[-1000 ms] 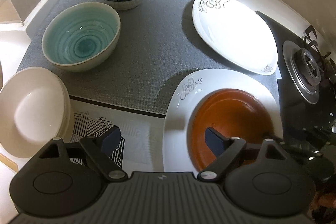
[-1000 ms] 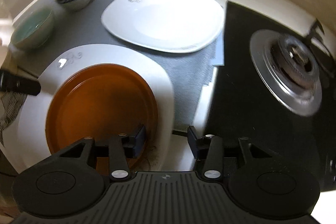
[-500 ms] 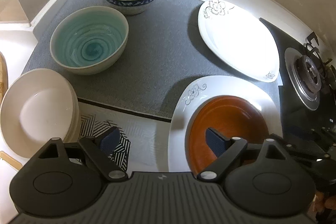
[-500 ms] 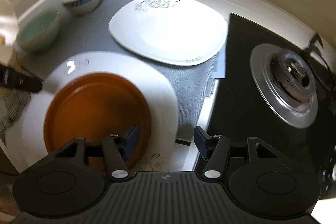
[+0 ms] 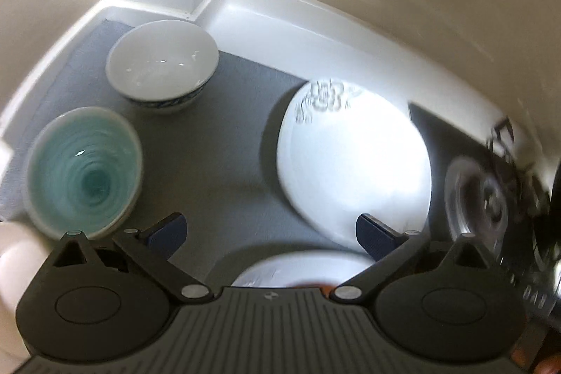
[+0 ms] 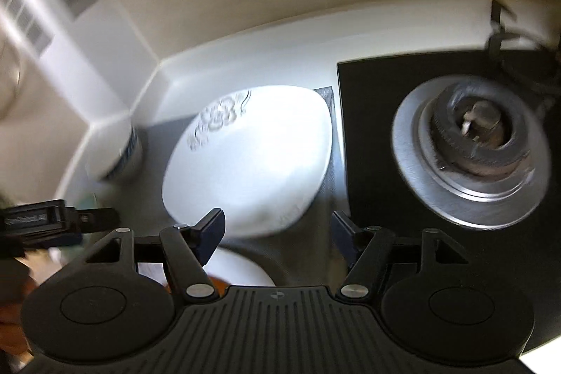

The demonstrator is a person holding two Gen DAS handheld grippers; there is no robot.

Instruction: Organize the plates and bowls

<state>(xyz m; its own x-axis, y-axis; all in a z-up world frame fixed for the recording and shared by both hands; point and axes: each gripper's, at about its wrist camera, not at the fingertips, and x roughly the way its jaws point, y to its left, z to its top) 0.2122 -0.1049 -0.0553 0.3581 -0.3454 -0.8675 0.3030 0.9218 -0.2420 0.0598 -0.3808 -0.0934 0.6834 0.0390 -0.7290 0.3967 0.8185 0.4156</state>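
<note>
Both grippers up off orange plate, now nested on white flowered plate (image 5: 301,269) at 6 o'clock; left gripper (image 5: 270,230) jaws opening, empty; right gripper (image 6: 278,228) opening, empty; second white flowered square plate (image 5: 354,163) at 1 o'clock likely next

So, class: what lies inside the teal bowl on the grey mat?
The teal bowl looks empty: only its swirled glaze shows. Its near rim is covered by the left gripper.
</note>
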